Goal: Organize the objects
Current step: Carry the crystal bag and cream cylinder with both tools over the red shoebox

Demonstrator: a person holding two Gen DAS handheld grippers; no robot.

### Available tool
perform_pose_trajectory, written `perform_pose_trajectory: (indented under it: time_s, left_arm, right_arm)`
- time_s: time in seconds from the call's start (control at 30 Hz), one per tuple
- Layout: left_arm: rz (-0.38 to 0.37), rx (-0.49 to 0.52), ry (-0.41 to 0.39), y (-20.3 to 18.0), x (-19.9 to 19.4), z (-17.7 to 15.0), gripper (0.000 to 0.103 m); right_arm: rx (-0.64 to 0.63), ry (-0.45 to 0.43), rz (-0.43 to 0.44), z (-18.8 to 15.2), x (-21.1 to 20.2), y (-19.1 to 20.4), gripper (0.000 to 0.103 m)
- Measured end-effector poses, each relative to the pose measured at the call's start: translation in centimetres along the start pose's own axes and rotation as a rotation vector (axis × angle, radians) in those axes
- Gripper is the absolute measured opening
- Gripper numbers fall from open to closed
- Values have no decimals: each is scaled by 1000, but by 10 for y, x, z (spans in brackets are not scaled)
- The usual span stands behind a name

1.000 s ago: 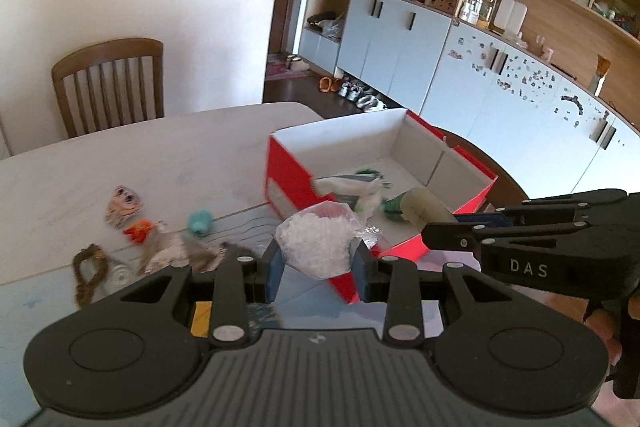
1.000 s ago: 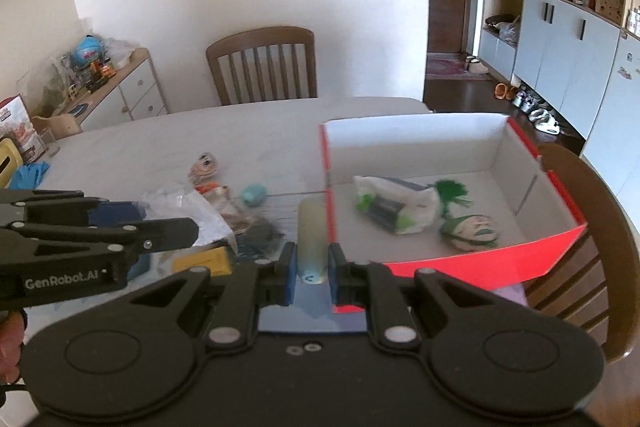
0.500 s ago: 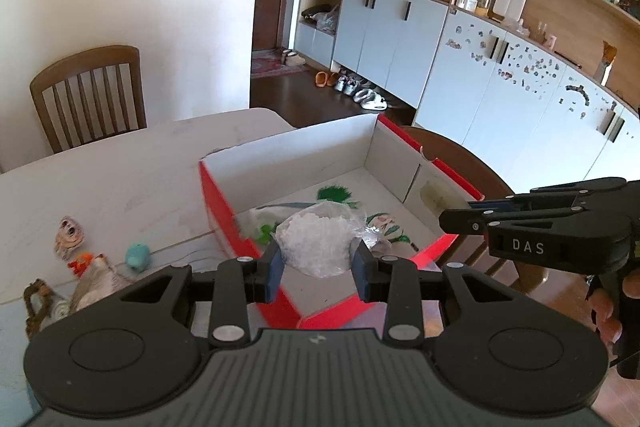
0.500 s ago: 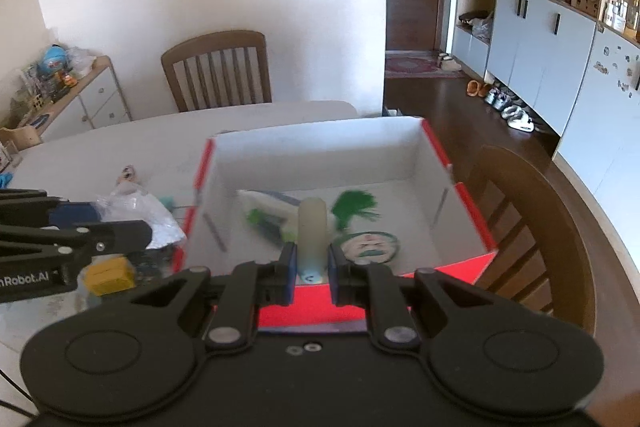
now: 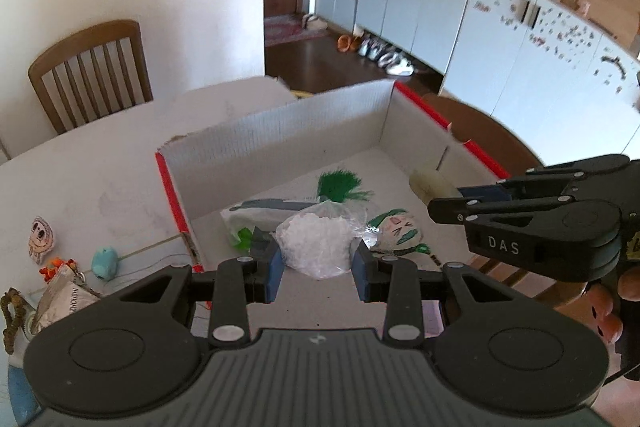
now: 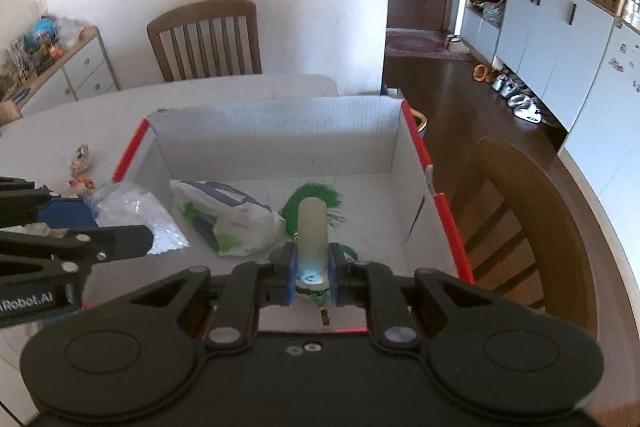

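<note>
A red box with white inside [image 5: 280, 131] stands on the table; it also shows in the right wrist view [image 6: 276, 135]. My left gripper [image 5: 318, 261] is shut on a clear bag of white granules [image 5: 316, 245] above the box's near left part. My right gripper [image 6: 313, 277] is shut on a pale cylinder [image 6: 313, 231], held over the box's near side; the cylinder also shows in the left wrist view [image 5: 432, 185]. In the box lie a white and green packet [image 6: 228, 219], a green tassel [image 6: 320, 197] and a round face charm [image 5: 396, 231].
On the table left of the box lie a teal charm [image 5: 105, 263], a face sticker [image 5: 40, 239], an orange trinket [image 5: 54, 267], a foil packet [image 5: 64, 301] and a brown bead loop [image 5: 12, 319]. Wooden chairs stand at the far side [image 6: 206, 41] and at the right [image 6: 516, 211].
Both grippers have moved forward and rightward over the box with their loads. The box now fills the middle of both views. Both grips are unchanged.
</note>
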State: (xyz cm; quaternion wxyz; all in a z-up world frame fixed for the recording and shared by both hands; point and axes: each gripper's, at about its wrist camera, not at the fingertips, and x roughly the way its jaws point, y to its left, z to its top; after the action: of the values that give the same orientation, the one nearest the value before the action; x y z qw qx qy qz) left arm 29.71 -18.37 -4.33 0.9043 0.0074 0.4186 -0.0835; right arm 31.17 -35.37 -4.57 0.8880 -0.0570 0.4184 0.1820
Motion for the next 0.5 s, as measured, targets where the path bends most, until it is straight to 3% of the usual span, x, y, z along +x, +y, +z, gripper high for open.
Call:
perform_pose_trajectory:
  time_s: [0.5]
  left_arm:
    - [41, 5, 172, -4, 64, -3, 34]
  right_arm:
    - [-104, 82, -20, 4, 62, -6, 14]
